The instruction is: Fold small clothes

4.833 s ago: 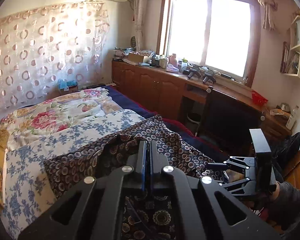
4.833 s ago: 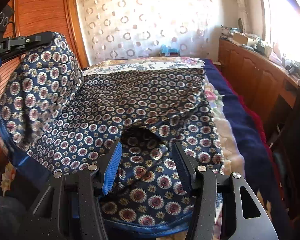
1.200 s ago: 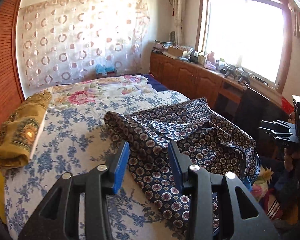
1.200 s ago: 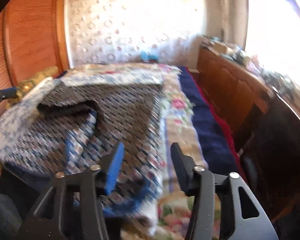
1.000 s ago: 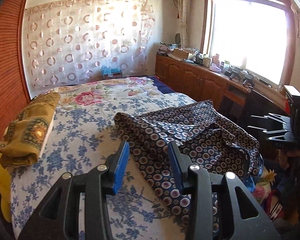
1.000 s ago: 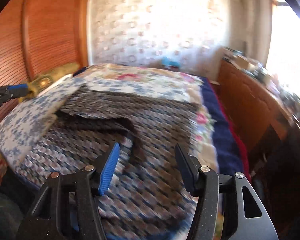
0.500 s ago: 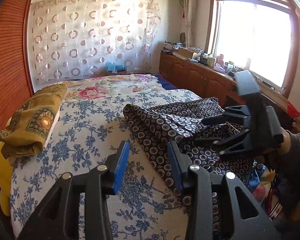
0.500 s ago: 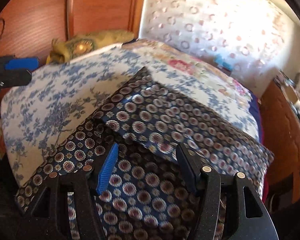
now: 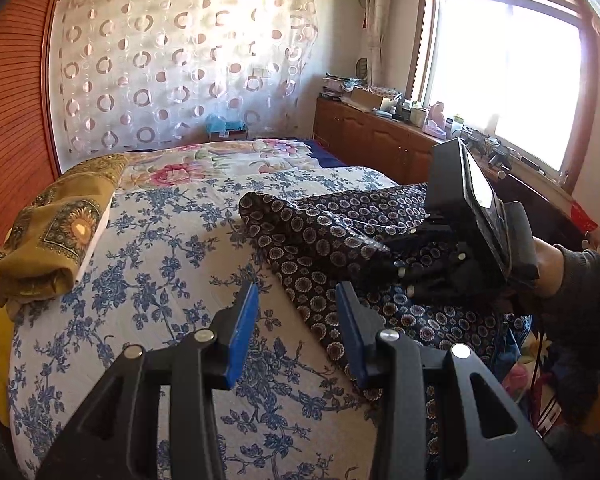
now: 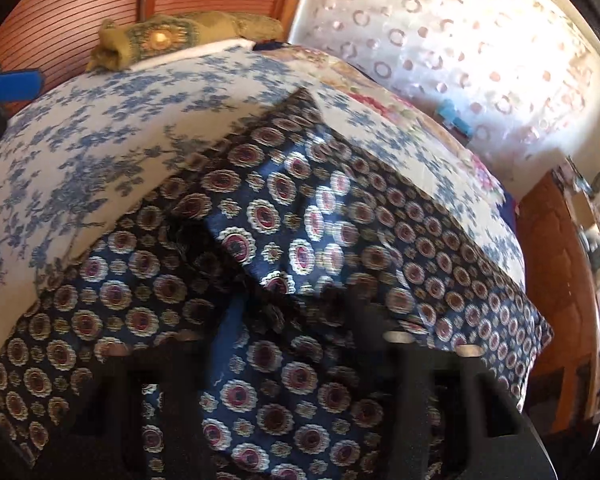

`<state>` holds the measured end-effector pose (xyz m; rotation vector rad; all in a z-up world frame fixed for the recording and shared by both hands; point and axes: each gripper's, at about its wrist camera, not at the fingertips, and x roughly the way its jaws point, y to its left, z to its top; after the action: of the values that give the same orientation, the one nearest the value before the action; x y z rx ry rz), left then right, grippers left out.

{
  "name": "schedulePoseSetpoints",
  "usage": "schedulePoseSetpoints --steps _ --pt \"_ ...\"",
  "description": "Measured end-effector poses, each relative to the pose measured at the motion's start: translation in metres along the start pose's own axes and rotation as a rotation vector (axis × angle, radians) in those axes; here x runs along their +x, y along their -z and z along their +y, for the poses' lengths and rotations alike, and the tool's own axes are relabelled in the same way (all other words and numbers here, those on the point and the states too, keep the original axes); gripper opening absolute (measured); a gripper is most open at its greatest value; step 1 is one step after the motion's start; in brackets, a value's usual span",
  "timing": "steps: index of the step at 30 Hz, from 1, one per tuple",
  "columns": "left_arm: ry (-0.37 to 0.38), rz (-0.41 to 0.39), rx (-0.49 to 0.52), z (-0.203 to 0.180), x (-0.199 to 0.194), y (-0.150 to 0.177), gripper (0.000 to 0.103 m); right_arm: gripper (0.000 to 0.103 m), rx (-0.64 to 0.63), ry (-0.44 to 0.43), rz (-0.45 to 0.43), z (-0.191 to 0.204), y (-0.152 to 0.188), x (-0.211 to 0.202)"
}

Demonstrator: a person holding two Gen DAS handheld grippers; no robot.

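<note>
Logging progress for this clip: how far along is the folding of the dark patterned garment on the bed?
Done: one flap of the dark navy garment with ring medallions already lies folded over itself on the blue-floral bedsheet.
In hand: the right gripper is down on the cloth, jaws just closing with fabric between them; the blur hides whether they grip. The left gripper is open above the sheet.
Left: the garment looks rumpled, so further folds and smoothing seem needed.

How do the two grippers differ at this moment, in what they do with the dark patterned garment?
The left gripper hovers above the flowered bedsheet with nothing between its fingers; the right gripper is down on the dark patterned garment, cloth between its fingers, which have just been closing. The left view is sharp, the right blurred. Both have blue pads.
</note>
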<state>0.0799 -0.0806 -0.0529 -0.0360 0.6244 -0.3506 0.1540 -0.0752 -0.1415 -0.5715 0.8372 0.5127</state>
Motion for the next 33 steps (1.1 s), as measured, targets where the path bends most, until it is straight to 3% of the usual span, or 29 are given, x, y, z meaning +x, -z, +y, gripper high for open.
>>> schedulePoseSetpoints --steps 1,2,6,12,17,24,25,28,33 --pt "0.001 0.001 0.001 0.0 0.001 0.0 0.039 0.006 0.027 -0.002 -0.005 -0.005 0.0 0.0" --pt "0.003 0.003 0.001 0.0 0.001 0.001 0.039 0.003 0.041 0.002 -0.008 -0.006 0.001 -0.004" --pt "0.005 0.011 0.003 0.0 0.004 0.003 0.039 0.002 0.183 -0.021 -0.069 -0.04 0.001 -0.021" --pt "0.014 0.02 0.007 -0.002 0.009 0.003 0.039 0.002 0.372 0.011 -0.138 -0.109 -0.001 -0.051" --pt "0.021 0.023 0.017 -0.006 0.01 0.003 0.039 0.002 0.474 0.073 -0.105 -0.159 0.003 -0.055" --pt "0.029 0.03 0.024 -0.01 0.013 0.003 0.039 0.002 0.529 0.213 -0.033 -0.193 0.022 -0.051" --pt "0.03 0.031 0.026 -0.012 0.014 0.003 0.039 0.006 0.53 0.22 -0.022 -0.195 0.026 -0.051" --pt "0.038 0.036 0.031 -0.015 0.018 0.003 0.039 0.036 0.53 0.258 0.015 -0.195 0.04 -0.053" --pt "0.052 0.05 0.048 -0.024 0.024 0.004 0.039 0.038 0.545 0.227 -0.036 -0.184 0.075 -0.078"
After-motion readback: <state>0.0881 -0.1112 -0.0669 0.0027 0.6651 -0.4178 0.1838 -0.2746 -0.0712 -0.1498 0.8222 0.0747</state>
